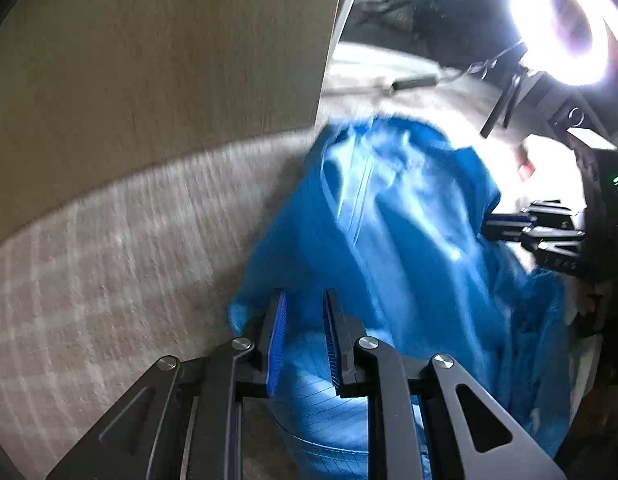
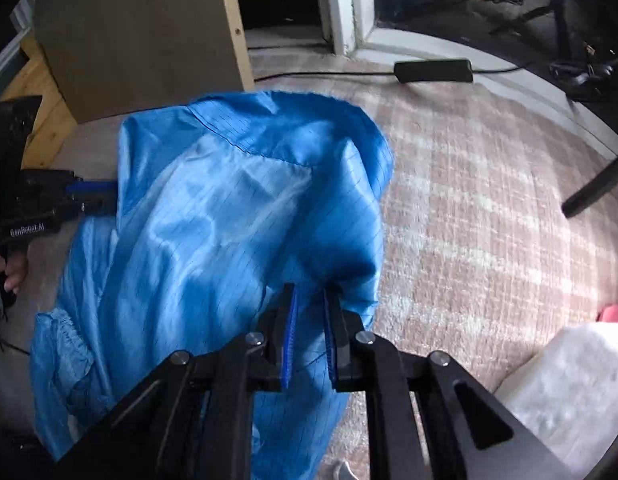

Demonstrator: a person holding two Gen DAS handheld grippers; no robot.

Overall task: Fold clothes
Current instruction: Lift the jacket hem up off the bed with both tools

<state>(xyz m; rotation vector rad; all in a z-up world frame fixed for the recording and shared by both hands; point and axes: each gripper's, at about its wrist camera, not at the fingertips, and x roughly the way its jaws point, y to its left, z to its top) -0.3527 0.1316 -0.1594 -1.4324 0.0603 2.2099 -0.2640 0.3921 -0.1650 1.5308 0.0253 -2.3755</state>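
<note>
1. Your left gripper [image 1: 305, 312] has its jaws a little apart, with a fold of the blue garment [image 1: 389, 232] running up between the blue pads [image 1: 277, 336]; whether the pads actually pinch the cloth cannot be told from the left wrist view, which is blurred.
2. Your right gripper [image 2: 309, 304] shows the same picture: jaws slightly apart, the edge of the blue garment [image 2: 229, 208] lying between them, and the grip itself cannot be told for certain.
3. The garment is lifted and bunched between your two grippers, hanging in loose folds above the carpet [image 2: 489, 208]. It is thin, shiny cloth with a fine dark grid, and a gathered cuff [image 2: 65, 332] hangs low at the left of the right wrist view.
4. From the right wrist view, your left gripper [image 2: 97, 196] reaches into the far left side of the garment; from the left wrist view, your right gripper [image 1: 509, 226] reaches in from the right edge.
5. A beige panel [image 1: 169, 60] stands beside the garment on the carpet.
6. A black power brick [image 2: 433, 70] with its cable lies on the carpet beyond the garment.
7. A ring light [image 1: 569, 28] glares at the upper right of the left wrist view.
8. A white bundle [image 2: 569, 380] sits at the lower right of the right wrist view.
</note>
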